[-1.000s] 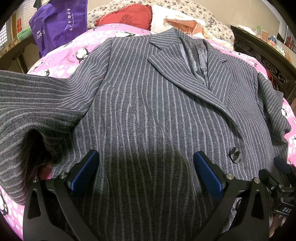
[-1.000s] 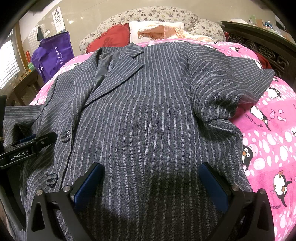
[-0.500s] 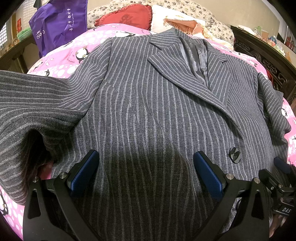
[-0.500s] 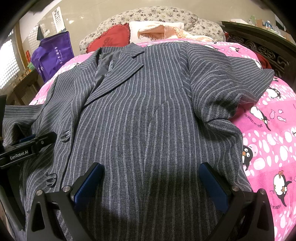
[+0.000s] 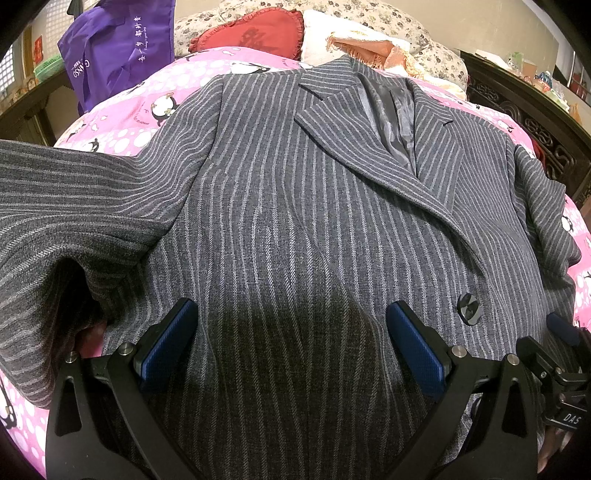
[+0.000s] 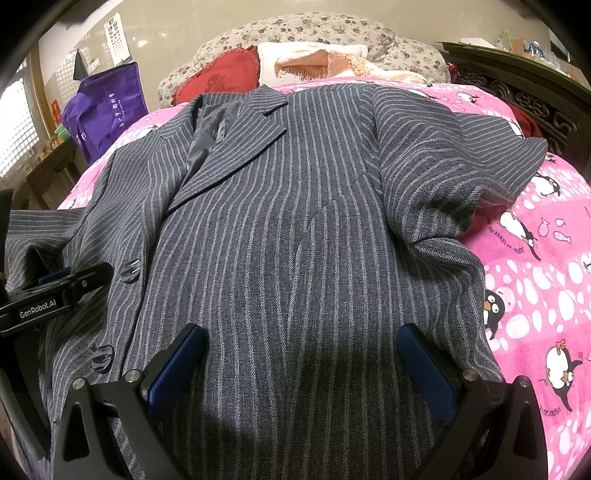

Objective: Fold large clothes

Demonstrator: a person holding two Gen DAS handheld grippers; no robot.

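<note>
1. Left gripper (image 5: pixel 291 343) spread wide, blue pads (image 5: pixel 168 341) well apart and gripping nothing; poised low over the lower front of the jacket (image 5: pixel 295 221), likely to pick a hold near the hem.
2. Right gripper (image 6: pixel 301 363) likewise wide and empty, over the other front panel; set just beside the left one, seemingly so that both can lift the near edge together.
3. Left gripper also seen from the right wrist view at the left edge, just beside the upper button (image 6: pixel 131 270); lower button (image 6: pixel 102 357) nearer the hem.
4. Jacket laid face up across the middle of the bed, collar toward the headboard end, hem toward the near edge; probably spread flat to prepare a fold, none yet begun.
5. Grey wool-like cloth with pale pinstripes; notched lapels (image 5: pixel 373 147) open on a shiny grey lining (image 5: pixel 395 122); one sleeve (image 5: pixel 66 206) stretched toward the left edge, the other (image 6: pixel 454 166) bent and bunched toward the right edge.
6. Pink penguin bedspread (image 6: pixel 546 280) beneath; red cushion (image 5: pixel 255 35) and purple bag (image 5: pixel 118 51) beyond the collar, apart from the jacket.
</note>
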